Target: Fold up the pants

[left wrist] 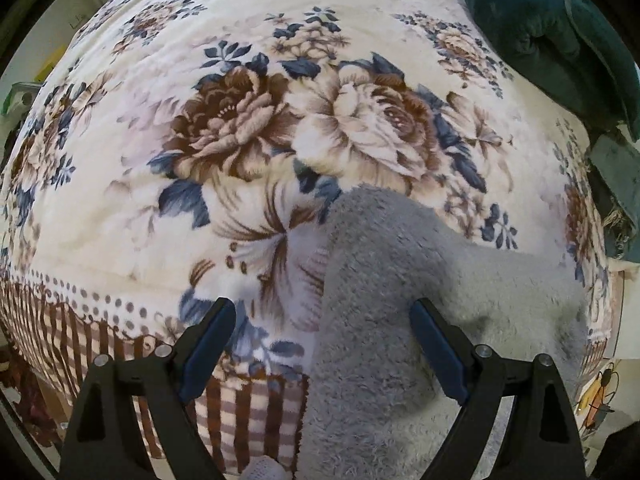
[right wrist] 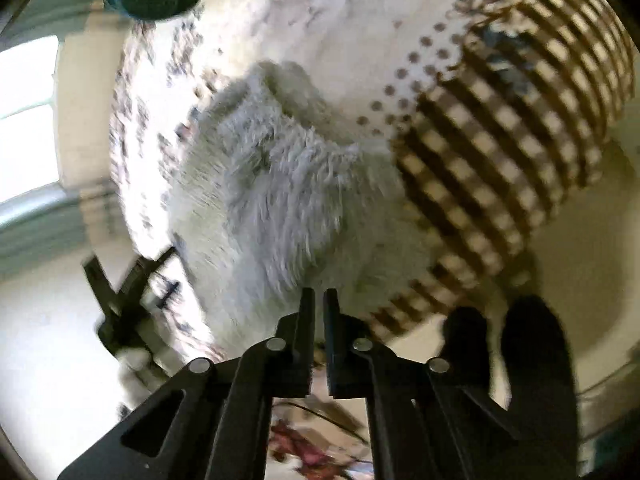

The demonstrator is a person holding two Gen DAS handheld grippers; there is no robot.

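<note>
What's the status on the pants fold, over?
Left gripper open, fingers straddling the grey fleece pants. Right gripper nearly shut at the pants' edge, grip unclear. Pants bunched on floral blanket. Nothing in the way.

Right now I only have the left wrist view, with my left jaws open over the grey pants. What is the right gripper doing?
Observer: The right gripper has its jaws almost closed, tips at the edge of the pants.
Operator: Is fabric pinched?
Observer: Cannot tell; the fluff meets the tips, but that view is blurred.
Operator: Anything near it?
Observer: The left gripper shows as a dark blur to its left, by the edge of the floral blanket.
</note>
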